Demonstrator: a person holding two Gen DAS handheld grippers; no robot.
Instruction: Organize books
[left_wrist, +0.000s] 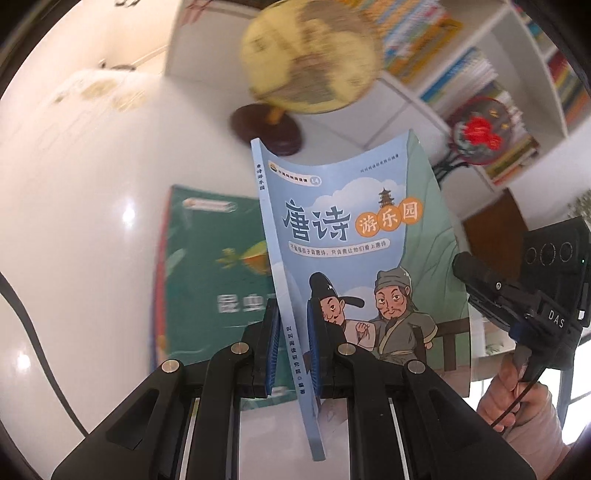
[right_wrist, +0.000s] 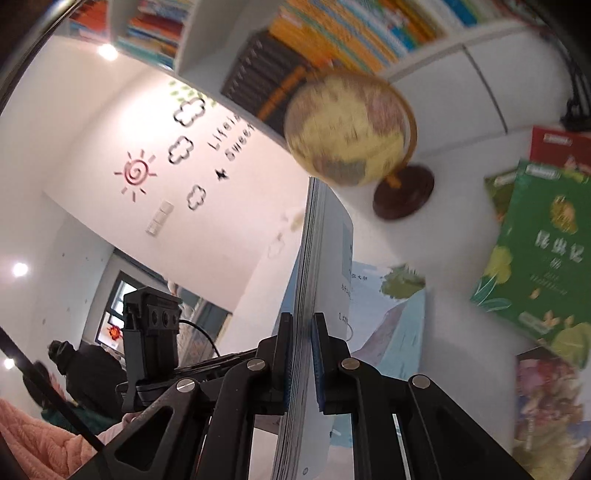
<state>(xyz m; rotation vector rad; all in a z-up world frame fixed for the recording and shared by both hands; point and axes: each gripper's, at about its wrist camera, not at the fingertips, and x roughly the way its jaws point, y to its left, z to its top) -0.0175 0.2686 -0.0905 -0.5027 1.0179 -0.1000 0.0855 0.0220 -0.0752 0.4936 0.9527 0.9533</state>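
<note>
Left wrist view: the left gripper (left_wrist: 291, 354) has its jaws closed on the spine edge of a blue Tang-poetry book (left_wrist: 354, 251), which stands up between the blue pads and bends a little at the top. Behind the left jaw a green book (left_wrist: 210, 266) lies flat on the white table (left_wrist: 92, 221). Beyond the jaws stands a yellow globe (left_wrist: 310, 55) on a dark round base. To the right of the jaws the right gripper (left_wrist: 476, 269) reaches to the far edge of the same book.

Right wrist view: the right gripper (right_wrist: 303, 354) clamps the page edge of the blue Tang-poetry book (right_wrist: 314, 258), seen edge-on between the pads. Ahead is the globe (right_wrist: 347, 129); right of the jaws lies a green insect book (right_wrist: 535, 258) on other books
</note>
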